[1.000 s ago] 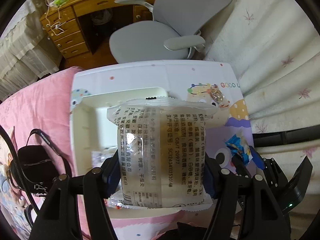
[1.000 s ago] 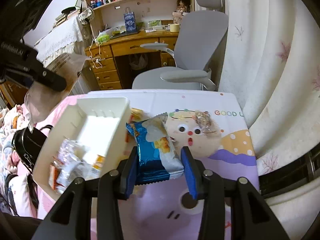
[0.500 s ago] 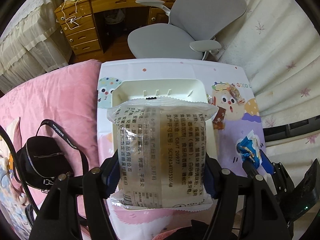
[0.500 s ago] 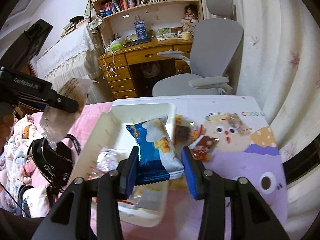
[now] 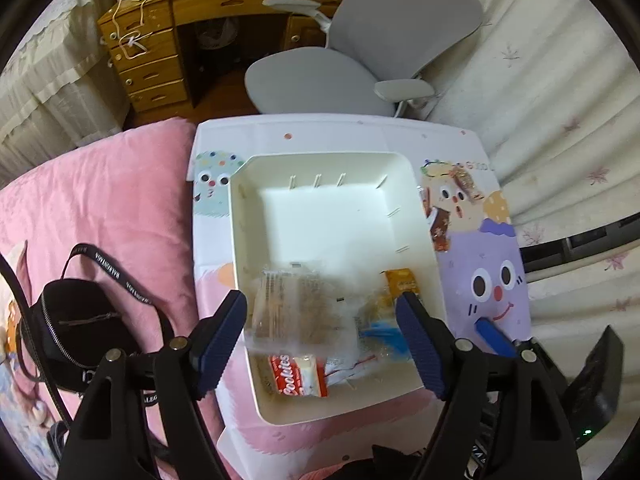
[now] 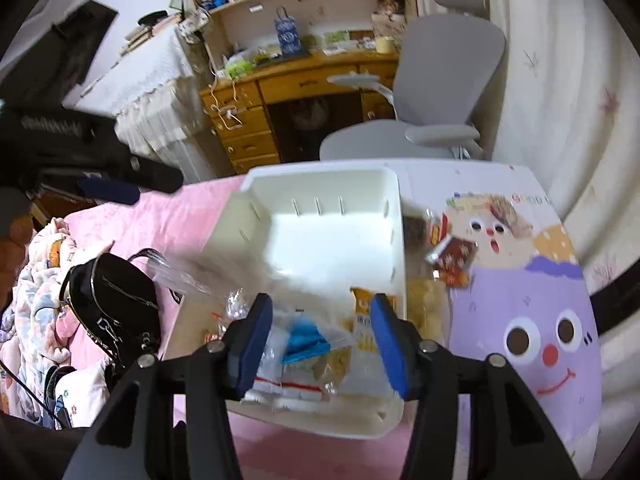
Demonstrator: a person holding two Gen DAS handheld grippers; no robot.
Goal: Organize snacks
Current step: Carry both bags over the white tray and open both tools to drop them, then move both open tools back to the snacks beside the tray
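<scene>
Both tongs (image 5: 322, 338) (image 6: 320, 340) spread empty above snacks (image 5: 300, 312) in bin (image 5: 328, 168).

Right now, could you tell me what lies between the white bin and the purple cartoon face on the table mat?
In the right wrist view, loose snack packets lie on the mat between the white bin and the purple cartoon face; a red-brown one is clearest. The left wrist view shows them too.

The left tongs (image 5: 322, 336) gape empty above the white bin (image 5: 332, 216) holding a clear snack packet (image 5: 300, 308).
</scene>
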